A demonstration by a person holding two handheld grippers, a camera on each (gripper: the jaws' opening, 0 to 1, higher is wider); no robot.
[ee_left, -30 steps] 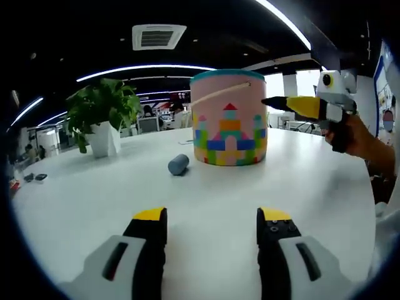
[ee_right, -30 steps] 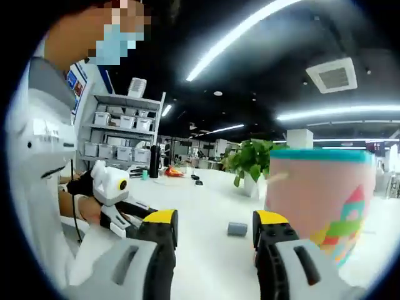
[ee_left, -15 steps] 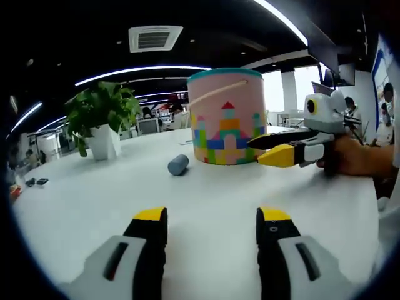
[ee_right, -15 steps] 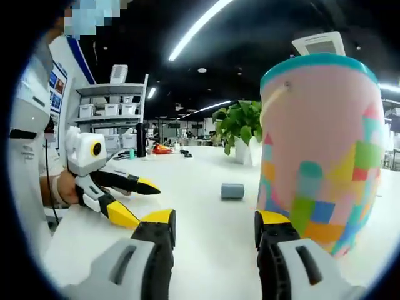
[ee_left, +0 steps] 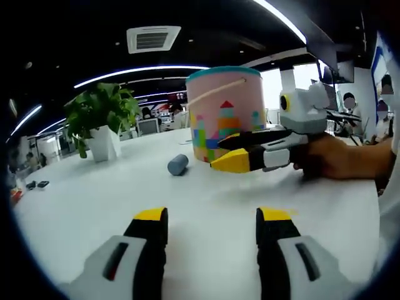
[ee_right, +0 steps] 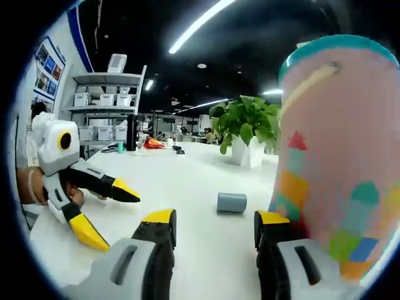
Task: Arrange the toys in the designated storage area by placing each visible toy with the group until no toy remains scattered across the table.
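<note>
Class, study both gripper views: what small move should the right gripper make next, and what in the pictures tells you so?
Probably ease the right gripper forward toward the grey cylinder. Its jaws stand open and empty, the cylinder lies alone on the white table just ahead of them, beside the pink bucket.

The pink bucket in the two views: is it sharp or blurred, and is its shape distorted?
Left gripper view: the bucket is fairly sharp and nearly straight-sided. Right gripper view: the bucket is soft and blurred, bulging and leaning with the fisheye, cut by the edge.
</note>
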